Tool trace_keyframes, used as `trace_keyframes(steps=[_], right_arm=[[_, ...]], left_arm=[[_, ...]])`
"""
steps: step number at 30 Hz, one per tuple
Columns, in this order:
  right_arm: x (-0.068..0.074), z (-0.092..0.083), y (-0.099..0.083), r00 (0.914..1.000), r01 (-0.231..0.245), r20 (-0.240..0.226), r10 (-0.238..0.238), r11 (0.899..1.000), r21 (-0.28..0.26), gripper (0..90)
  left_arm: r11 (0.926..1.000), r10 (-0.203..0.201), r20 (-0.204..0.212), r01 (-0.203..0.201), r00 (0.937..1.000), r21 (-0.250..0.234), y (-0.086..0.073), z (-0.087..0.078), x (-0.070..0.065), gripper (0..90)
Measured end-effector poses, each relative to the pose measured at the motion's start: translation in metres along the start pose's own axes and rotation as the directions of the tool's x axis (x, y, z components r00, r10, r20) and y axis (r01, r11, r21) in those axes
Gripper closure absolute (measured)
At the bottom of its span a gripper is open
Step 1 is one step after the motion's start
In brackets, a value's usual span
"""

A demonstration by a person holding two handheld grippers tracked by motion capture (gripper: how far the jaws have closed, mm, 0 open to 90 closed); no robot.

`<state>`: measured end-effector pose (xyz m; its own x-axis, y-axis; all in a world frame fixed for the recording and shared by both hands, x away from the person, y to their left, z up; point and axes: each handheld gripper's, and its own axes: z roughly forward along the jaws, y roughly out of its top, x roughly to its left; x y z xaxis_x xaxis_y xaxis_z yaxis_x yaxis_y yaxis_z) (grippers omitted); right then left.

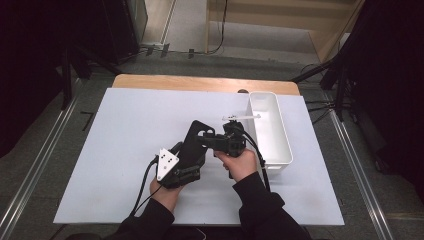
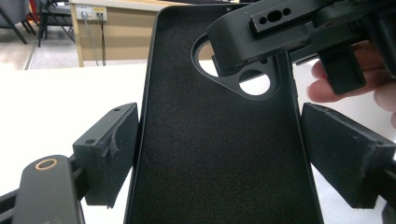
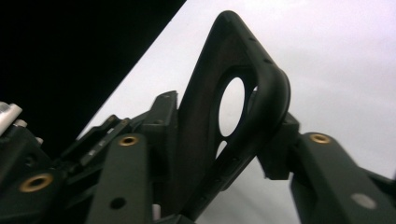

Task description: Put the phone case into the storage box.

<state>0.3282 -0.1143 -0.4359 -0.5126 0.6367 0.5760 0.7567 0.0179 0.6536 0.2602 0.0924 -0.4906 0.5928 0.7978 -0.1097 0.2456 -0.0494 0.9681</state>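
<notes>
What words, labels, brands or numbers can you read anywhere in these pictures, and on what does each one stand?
None can be read: the black phone case, the white bin and the white table cover bear no visible print.

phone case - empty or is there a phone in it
Empty: the left gripper view shows the phone case's bare felt lining, and the white table shows through its camera cutout.
</notes>
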Motion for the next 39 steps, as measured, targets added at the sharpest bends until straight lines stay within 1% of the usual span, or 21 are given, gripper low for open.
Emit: trace_keyframes(steps=[3,5,6,9,11,13,16,17,20,24,27,29,30,31,33,34,35,36,37,39], right_arm=[[-0.001,0.0,0.001,0.9995,-0.031,0.005,0.031,0.999,0.007,62.9],[-0.002,-0.002,0.001,0.9993,-0.036,0.01,0.036,0.999,0.008,68.2],[-0.003,-0.002,0.001,0.9991,-0.039,0.014,0.039,0.999,0.003,69.3],[-0.003,-0.003,0.001,0.9983,-0.059,0.0,0.059,0.998,0.01,71.4],[-0.001,-0.004,0.001,0.9985,-0.055,0.003,0.055,0.998,0.011,72.4],[0.0,-0.004,0.001,0.9988,-0.049,0.002,0.049,0.999,0.006,73.2],[0.001,-0.005,0.001,0.9985,-0.055,-0.001,0.055,0.998,0.003,73.7],[0.001,-0.005,0.001,0.998,-0.063,-0.001,0.063,0.998,0.005,73.8],[0.002,-0.006,0.001,0.9979,-0.065,-0.001,0.065,0.998,0.007,74.2],[0.003,-0.007,0.003,0.9982,-0.059,-0.003,0.059,0.998,0.004,74.8],[0.005,-0.009,0.003,0.9982,-0.06,-0.002,0.06,0.998,0.004,75.3],[0.005,-0.009,0.003,0.9983,-0.057,-0.01,0.057,0.998,0.003,75.4],[0.006,-0.01,0.003,0.9981,-0.06,-0.014,0.06,0.998,0.002,75.4],[0.006,-0.01,0.003,0.998,-0.061,-0.015,0.061,0.998,0.001,75.5],[0.008,-0.012,0.003,0.9988,-0.047,-0.011,0.047,0.999,-0.011,75.4],[0.009,-0.013,0.004,0.9988,-0.049,-0.011,0.048,0.999,-0.01,75.5],[0.009,-0.013,0.004,0.9994,-0.035,-0.007,0.035,0.999,-0.014,75.5],[0.01,-0.014,0.004,0.9994,-0.034,-0.005,0.034,0.999,-0.018,75.5],[0.01,-0.015,0.004,0.9996,-0.029,-0.002,0.029,0.999,-0.017,75.6],[0.01,-0.017,0.005,0.9999,-0.01,0.012,0.011,1.0,-0.023,75.7]], left_arm=[[1.0,-0.003,0.002,0.003,1.0,-0.004,0.0,0.0,0.0,14.0],[1.0,-0.003,0.005,0.003,1.0,-0.008,0.0,0.0,0.0,14.0],[1.0,-0.004,0.008,0.004,1.0,-0.007,0.0,0.0,-0.001,13.9],[0.9999,-0.007,0.013,0.007,0.9999,-0.009,-0.001,0.0,-0.001,13.8],[0.9998,-0.017,0.017,0.017,0.9997,-0.007,-0.002,0.001,-0.001,13.7],[0.9998,-0.018,0.02,0.018,0.9996,-0.008,-0.002,0.001,-0.001,13.7],[0.9998,-0.021,0.026,0.021,0.9994,-0.003,-0.001,0.001,0.0,13.7],[0.9997,-0.023,0.027,0.023,0.9994,-0.002,-0.001,0.001,0.0,13.7],[0.9997,-0.026,0.036,0.026,0.999,0.003,0.0,0.001,0.0,13.6],[0.9998,-0.019,0.039,0.019,0.9991,-0.007,0.001,0.001,0.0,13.5],[1.0,-0.008,0.039,0.008,0.9992,-0.001,0.003,0.001,-0.001,13.1],[0.9999,-0.011,0.045,0.011,0.9989,0.013,0.004,0.001,0.0,12.7],[0.9998,-0.011,0.055,0.01,0.9984,0.014,0.004,0.001,0.0,12.4],[0.9998,-0.004,0.059,0.003,0.9982,0.019,0.005,0.002,0.001,11.0],[0.9996,0.01,0.069,-0.012,0.9975,0.024,0.007,0.002,0.0,8.6],[0.9996,0.022,0.073,-0.023,0.9971,0.019,0.008,0.002,0.0,8.6],[0.9993,0.03,0.074,-0.032,0.9968,0.022,0.009,0.001,-0.001,8.5],[0.9989,0.038,0.079,-0.04,0.9961,0.023,0.01,0.001,0.0,8.5],[0.9988,0.04,0.085,-0.042,0.9956,0.026,0.011,0.0,0.0,8.5],[0.9989,0.031,0.1,-0.034,0.9945,0.033,0.013,-0.001,0.001,8.6]])
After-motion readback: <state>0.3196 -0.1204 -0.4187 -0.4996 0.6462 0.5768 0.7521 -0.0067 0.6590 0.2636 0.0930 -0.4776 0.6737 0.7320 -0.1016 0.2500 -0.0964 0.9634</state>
